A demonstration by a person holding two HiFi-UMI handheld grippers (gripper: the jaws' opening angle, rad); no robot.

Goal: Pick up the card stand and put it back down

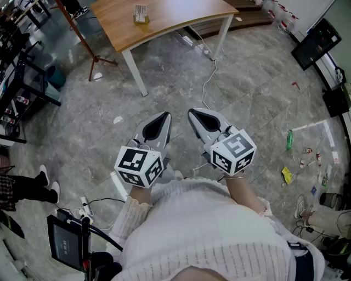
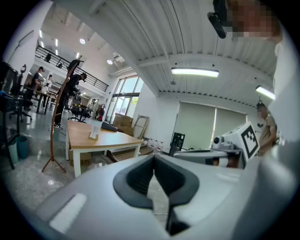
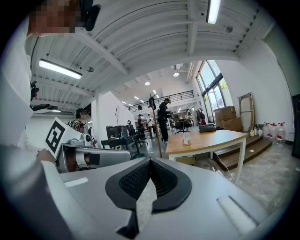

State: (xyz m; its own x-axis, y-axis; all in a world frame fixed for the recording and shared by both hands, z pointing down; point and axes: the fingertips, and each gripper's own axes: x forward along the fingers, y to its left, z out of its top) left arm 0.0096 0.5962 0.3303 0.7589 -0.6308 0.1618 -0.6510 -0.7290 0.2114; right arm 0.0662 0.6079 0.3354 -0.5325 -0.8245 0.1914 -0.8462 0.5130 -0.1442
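**Card stand not picked up yet: job not begun**

The card stand point(image 1: 141, 15) sits on the wood table point(image 1: 181, 13), far off at the top of the head view. It is upright and alone on the table top, closer to the table's left edge than to its right corner. Nothing touches it. The L gripper view shows it small on the table point(image 2: 110, 139), a little card in its holder point(image 2: 95, 132), near the left end. The R gripper view shows it too point(image 3: 186, 138), standing by the near edge of the table point(image 3: 213, 138).

The left gripper point(image 1: 164, 115) is held low, close to the person's tummy, over the grey floor point(image 1: 82, 126). Its jaws are pressed tip to tip w/ nothing in them point(image 2: 153, 158).

The right gripper point(image 1: 192, 112) is just beside it, also close to the body. Its jaws are closed together too & hold nothing point(image 3: 150, 161).

So how far along? My guess: right at the start. No part looks done. Both grippers are well apart from the table, w/ lots of floor in between. Left to do: walk up to the table, open a gripper, grab the card stand, lift it, then put it back down on the table top.
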